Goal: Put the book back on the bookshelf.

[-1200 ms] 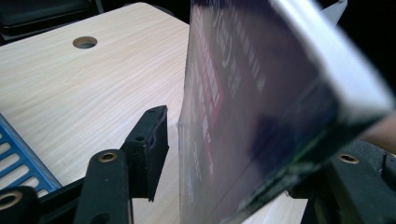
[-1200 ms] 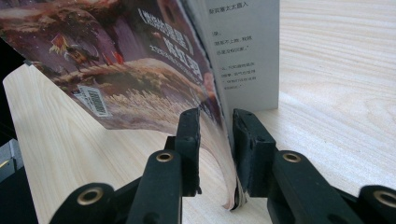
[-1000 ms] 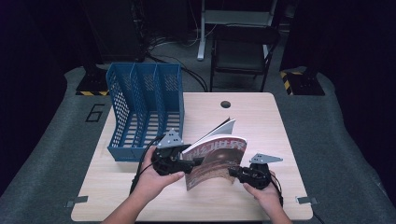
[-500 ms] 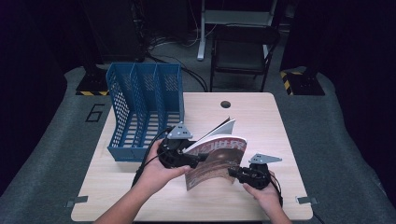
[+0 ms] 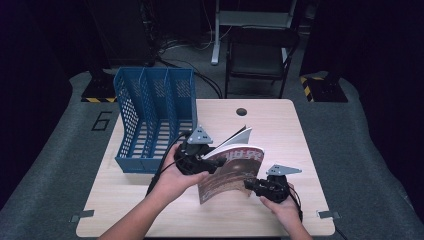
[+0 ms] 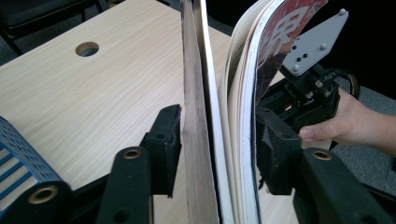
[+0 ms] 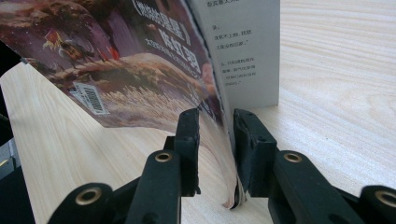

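A book (image 5: 232, 170) with a reddish-brown illustrated cover stands upright on the wooden table (image 5: 280, 130), its pages fanned slightly. My left gripper (image 5: 201, 159) reaches in at the book's left edge. In the left gripper view its jaws have just been closing around the book (image 6: 233, 93), and my left gripper (image 6: 217, 144) now has a pad against each outer cover. My right gripper (image 5: 252, 186) holds the lower right corner. In the right gripper view my right gripper (image 7: 215, 144) is shut on the book (image 7: 140, 70) near its bottom edge.
A blue three-slot file rack (image 5: 155, 115) stands at the table's left, close behind the left hand. A round cable hole (image 5: 241, 111) sits near the far edge. A dark chair (image 5: 260, 55) stands beyond the table. Bare tabletop lies right of the book.
The left gripper has risen and shifted right, closer in on the book, and its jaws have narrowed onto the covers. The right hand and the book's base have stayed put.
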The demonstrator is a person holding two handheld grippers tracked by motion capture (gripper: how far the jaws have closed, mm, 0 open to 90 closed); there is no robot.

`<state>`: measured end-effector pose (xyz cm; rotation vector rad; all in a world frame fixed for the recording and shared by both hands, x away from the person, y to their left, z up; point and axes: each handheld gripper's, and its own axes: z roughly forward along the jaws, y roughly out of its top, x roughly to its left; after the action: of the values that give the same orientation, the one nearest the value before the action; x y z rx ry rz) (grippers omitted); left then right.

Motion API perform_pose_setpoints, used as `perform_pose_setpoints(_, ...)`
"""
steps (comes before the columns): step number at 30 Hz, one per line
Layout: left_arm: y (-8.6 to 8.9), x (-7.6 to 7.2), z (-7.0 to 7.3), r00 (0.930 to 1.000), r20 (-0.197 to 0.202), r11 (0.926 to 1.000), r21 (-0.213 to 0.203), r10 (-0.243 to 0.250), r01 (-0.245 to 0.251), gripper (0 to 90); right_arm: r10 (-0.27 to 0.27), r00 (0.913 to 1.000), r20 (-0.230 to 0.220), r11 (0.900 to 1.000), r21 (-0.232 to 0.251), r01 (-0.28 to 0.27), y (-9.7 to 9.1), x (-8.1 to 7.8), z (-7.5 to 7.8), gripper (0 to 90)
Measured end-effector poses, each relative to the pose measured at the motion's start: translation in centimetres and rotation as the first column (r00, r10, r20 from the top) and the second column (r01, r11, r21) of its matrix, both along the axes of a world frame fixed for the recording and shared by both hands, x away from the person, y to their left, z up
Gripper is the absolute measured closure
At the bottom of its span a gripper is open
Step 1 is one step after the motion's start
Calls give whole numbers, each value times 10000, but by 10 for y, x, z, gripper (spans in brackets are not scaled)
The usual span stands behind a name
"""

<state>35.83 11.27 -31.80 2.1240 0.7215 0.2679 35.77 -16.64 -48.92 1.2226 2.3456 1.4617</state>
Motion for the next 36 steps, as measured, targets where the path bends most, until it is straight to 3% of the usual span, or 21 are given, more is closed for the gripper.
perform_pose_setpoints(9,-4,1,1,9999,-97,9999,98,-82,83,657,54,10000,36,10000,-42,-54,1,1,-1,714)
perform_pose_setpoints(22,-11,4,9,9994,-334,9997,202,-134,141,711,11,10000,53,10000,-21,-11,1,1,-1,715)
perform_pose_setpoints(32,-17,5,12,9988,-311,9978,547,-370,387,749,-67,9999,-84,10000,-19,67,3,0,0,747)
perform_pose_setpoints(36,-16,6,12,9990,-295,9974,628,-338,356,773,-94,9995,305,9999,-97,97,5,0,0,769)
